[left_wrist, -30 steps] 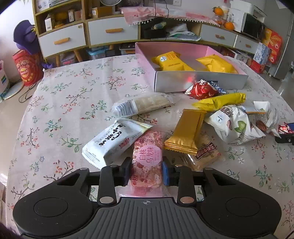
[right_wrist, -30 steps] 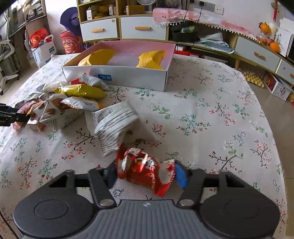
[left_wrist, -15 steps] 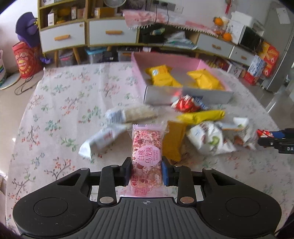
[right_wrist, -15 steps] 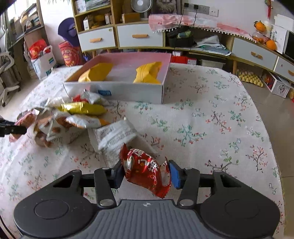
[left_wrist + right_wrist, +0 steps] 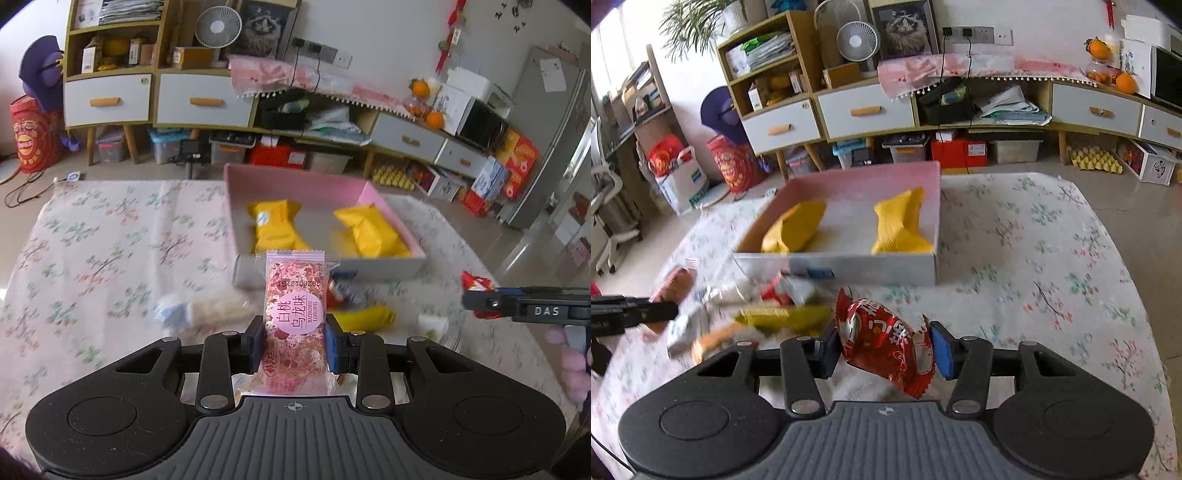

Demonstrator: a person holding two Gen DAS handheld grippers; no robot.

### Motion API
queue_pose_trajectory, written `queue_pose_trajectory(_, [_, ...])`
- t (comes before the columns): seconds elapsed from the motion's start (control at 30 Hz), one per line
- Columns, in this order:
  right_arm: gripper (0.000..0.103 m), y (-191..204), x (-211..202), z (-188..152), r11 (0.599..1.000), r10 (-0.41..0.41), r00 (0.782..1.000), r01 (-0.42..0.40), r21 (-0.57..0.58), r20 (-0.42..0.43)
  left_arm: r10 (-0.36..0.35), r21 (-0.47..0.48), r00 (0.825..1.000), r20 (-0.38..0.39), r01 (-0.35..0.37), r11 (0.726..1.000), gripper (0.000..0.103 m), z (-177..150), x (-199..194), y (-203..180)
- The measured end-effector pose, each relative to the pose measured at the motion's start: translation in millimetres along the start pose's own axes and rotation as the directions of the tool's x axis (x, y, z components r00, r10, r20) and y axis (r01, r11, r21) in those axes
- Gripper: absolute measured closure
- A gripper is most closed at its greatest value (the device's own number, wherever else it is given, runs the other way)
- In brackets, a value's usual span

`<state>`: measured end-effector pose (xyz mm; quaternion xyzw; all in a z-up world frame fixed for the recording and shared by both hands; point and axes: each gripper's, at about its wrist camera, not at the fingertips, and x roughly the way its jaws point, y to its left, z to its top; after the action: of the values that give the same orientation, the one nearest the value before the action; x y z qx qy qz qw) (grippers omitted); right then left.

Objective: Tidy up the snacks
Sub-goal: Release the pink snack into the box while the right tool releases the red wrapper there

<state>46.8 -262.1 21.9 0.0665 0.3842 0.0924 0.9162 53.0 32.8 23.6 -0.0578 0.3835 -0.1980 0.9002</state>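
My left gripper (image 5: 295, 338) is shut on a pink snack packet (image 5: 295, 295), which stands upright between the pads above the table. My right gripper (image 5: 885, 347) is shut on a crinkled red snack packet (image 5: 882, 332), held tilted and clear of the cloth. Ahead of both lies the pink-lined box (image 5: 373, 268) with two yellow packets (image 5: 275, 229) inside; it also shows in the right wrist view (image 5: 857, 271). The right gripper (image 5: 517, 304) appears at the right edge of the left wrist view. The left gripper (image 5: 631, 314) appears at the left edge of the right wrist view.
Several loose snacks lie in a blurred pile in front of the box, among them a yellow packet (image 5: 365, 317) and a white one (image 5: 218, 310). The floral tablecloth (image 5: 1052, 266) covers the table. Cabinets with drawers (image 5: 203, 99) stand beyond its far edge.
Both grippers have risen off the table with their packets held. The pink packet left the pile, the red one left the cloth, and both views now look at the box from higher up.
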Motion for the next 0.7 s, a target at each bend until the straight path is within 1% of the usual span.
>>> queue_pose_trajectory(0.13, [0.07, 8, 9, 19, 0.999, 0.021, 1.0, -0.022, 0.042, 0.015, -0.012, -0.029, 1.0, 0.015, 0.013, 1.0, 0.073, 16, 14, -11])
queue_pose_trajectory(0.23, [0.07, 15, 20, 30, 0.997, 0.034, 0.999, -0.035, 0.069, 0.013, -0.037, -0.08, 0.999, 0.035, 0.04, 0.996, 0.073, 26, 22, -14])
queue_pose_trajectory(0.3, [0.07, 20, 27, 35, 0.996, 0.034, 0.999, -0.034, 0.083, 0.005, -0.054, -0.105, 0.998, 0.033, 0.057, 0.993, 0.073, 31, 29, -14])
queue_pose_trajectory(0.43, [0.07, 23, 41, 51, 0.989, 0.049, 0.998, -0.044, 0.141, -0.026, -0.047, -0.102, 0.999, 0.013, 0.048, 0.994, 0.074, 53, 52, -17])
queue_pose_trajectory(0.53, [0.07, 23, 52, 66, 0.985, 0.058, 0.998, -0.053, 0.165, -0.027, -0.056, -0.091, 0.998, 0.026, 0.058, 0.994, 0.073, 68, 68, -21])
queue_pose_trajectory(0.6, [0.07, 20, 59, 76, 0.977, 0.078, 0.997, -0.074, 0.201, -0.012, -0.071, -0.102, 0.997, 0.039, 0.074, 0.992, 0.073, 72, 79, -21])
queue_pose_trajectory(0.7, [0.07, 8, 72, 82, 0.953, 0.115, 0.993, -0.112, 0.283, 0.007, -0.101, -0.131, 0.993, 0.057, 0.108, 0.986, 0.074, 69, 96, -16])
